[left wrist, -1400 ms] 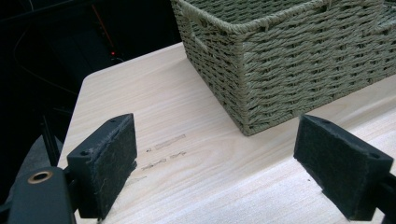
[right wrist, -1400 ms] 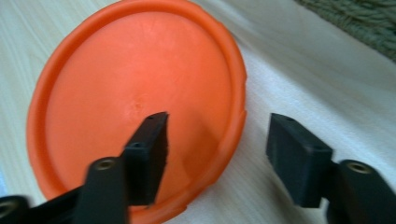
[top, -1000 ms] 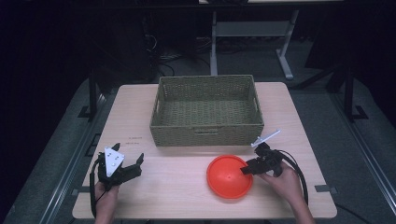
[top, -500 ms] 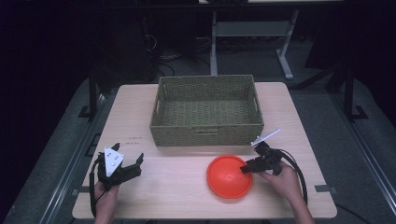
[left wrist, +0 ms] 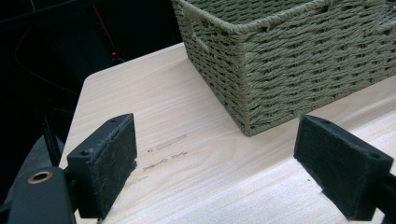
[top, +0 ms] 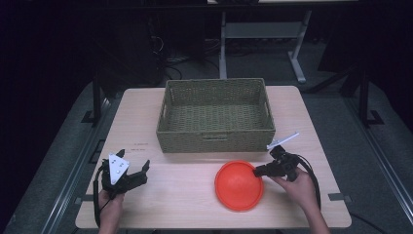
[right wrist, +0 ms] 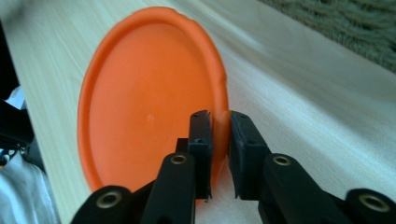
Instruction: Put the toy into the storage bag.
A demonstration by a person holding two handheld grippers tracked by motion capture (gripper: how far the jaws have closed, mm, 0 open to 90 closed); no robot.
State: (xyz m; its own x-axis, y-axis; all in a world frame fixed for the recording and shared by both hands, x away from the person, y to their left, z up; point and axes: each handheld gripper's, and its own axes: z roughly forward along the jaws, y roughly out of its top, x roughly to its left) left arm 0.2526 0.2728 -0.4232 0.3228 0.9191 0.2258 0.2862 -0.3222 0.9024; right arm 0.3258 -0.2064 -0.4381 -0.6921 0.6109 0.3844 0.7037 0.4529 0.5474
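Right gripper [top: 257, 171] has its jaws pinched on the orange plate [top: 239, 185] rim at 3 o'clock, plate flat at the basket's [top: 216, 140] 6 o'clock, so I'd lift slow and level; left gripper [top: 138, 177] sits wide apart.

A rectangular pale wooden table [top: 146, 122] with rounded corners stands on a dark grey carpeted floor [top: 375, 146] in a dim room. Beyond its far edge, a white metal frame on splayed legs [top: 263, 31] rises near tangled dark cables [top: 180, 53]. The surroundings fade into blackness.
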